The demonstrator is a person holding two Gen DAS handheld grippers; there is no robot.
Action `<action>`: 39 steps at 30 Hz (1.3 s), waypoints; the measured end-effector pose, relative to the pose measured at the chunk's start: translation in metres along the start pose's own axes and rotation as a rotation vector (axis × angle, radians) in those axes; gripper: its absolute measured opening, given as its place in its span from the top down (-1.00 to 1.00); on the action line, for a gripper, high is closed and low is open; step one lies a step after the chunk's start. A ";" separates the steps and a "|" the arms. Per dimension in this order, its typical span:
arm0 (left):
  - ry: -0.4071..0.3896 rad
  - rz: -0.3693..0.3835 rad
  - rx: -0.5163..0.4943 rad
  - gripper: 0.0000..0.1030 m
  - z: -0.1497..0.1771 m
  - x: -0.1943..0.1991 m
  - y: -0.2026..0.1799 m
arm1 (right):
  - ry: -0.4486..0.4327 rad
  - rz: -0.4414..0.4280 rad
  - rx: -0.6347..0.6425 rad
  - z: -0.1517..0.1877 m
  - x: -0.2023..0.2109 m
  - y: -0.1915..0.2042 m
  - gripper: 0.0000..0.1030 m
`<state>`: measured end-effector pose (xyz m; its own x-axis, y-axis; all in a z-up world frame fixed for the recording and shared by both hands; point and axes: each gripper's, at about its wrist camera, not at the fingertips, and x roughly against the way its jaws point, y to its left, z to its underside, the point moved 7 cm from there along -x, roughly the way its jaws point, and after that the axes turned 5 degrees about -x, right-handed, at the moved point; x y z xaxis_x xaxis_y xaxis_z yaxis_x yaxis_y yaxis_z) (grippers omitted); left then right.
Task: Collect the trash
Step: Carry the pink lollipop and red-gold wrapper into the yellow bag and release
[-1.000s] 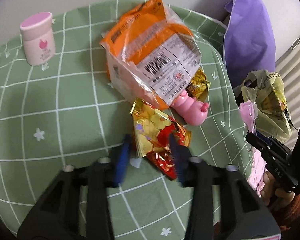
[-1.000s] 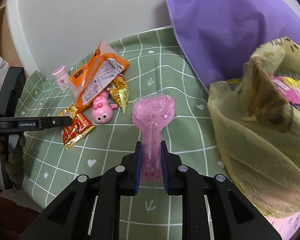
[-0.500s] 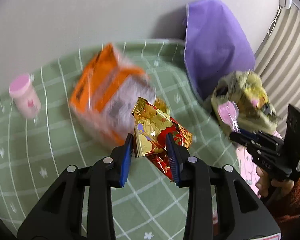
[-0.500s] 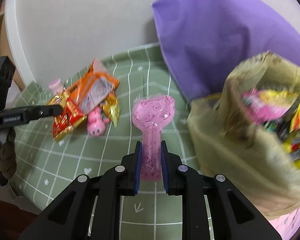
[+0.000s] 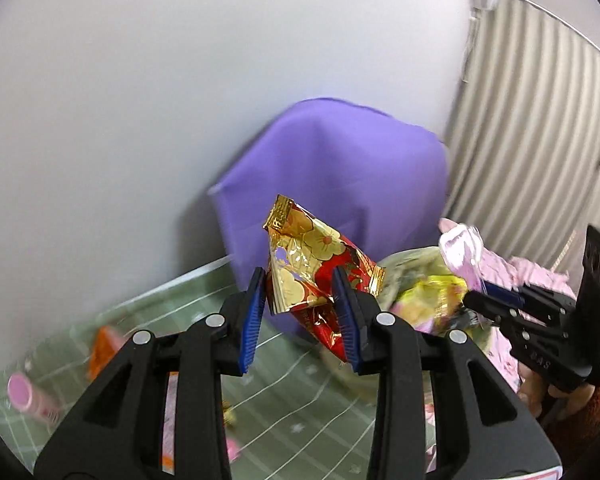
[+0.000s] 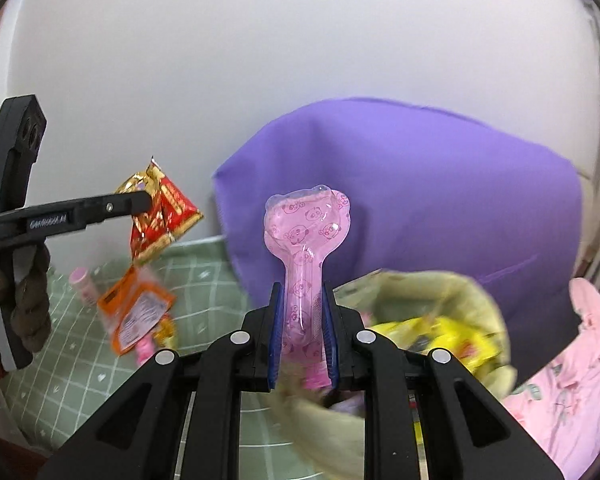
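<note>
My left gripper (image 5: pixel 300 300) is shut on a red and gold foil wrapper (image 5: pixel 312 260), held up in the air above the table; the same wrapper (image 6: pixel 160 216) shows at the left of the right wrist view. My right gripper (image 6: pixel 302 332) is shut on a pink clear plastic wrapper (image 6: pixel 306 236) shaped like a spoon. It hangs over the open yellowish trash bag (image 6: pixel 432 312), which holds yellow and pink wrappers. In the left wrist view the bag (image 5: pixel 416 292) lies to the right, behind the foil wrapper.
On the green checked tablecloth (image 6: pixel 80 380) lie an orange snack bag (image 6: pixel 136 312), a pink pot (image 6: pixel 82 280) and a pink toy partly hidden. A purple cloth (image 6: pixel 420 208) leans against the white wall. Pink fabric (image 6: pixel 572 360) lies at the right.
Both grippers have risen from the table. The left one closed on the foil wrapper and lifted it. The right one carried the pink wrapper over the trash bag.
</note>
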<state>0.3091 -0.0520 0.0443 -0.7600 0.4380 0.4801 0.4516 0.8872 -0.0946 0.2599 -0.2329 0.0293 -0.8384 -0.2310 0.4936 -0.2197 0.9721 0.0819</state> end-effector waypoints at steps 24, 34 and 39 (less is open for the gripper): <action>0.075 0.141 -0.101 0.37 -0.001 -0.066 -0.081 | -0.005 0.162 -0.116 0.020 0.024 -0.090 0.64; 0.171 0.233 -0.074 0.37 0.012 -0.114 -0.099 | 0.065 0.165 -0.153 0.034 0.000 -0.110 0.64; 0.211 0.262 -0.084 0.37 0.022 -0.136 -0.110 | 0.093 0.157 -0.156 0.038 -0.010 -0.118 0.64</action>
<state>0.3526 -0.2059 -0.0298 -0.5040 0.6019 0.6194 0.6621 0.7298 -0.1704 0.2758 -0.3466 -0.0182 -0.8050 -0.0789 0.5879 -0.0044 0.9919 0.1270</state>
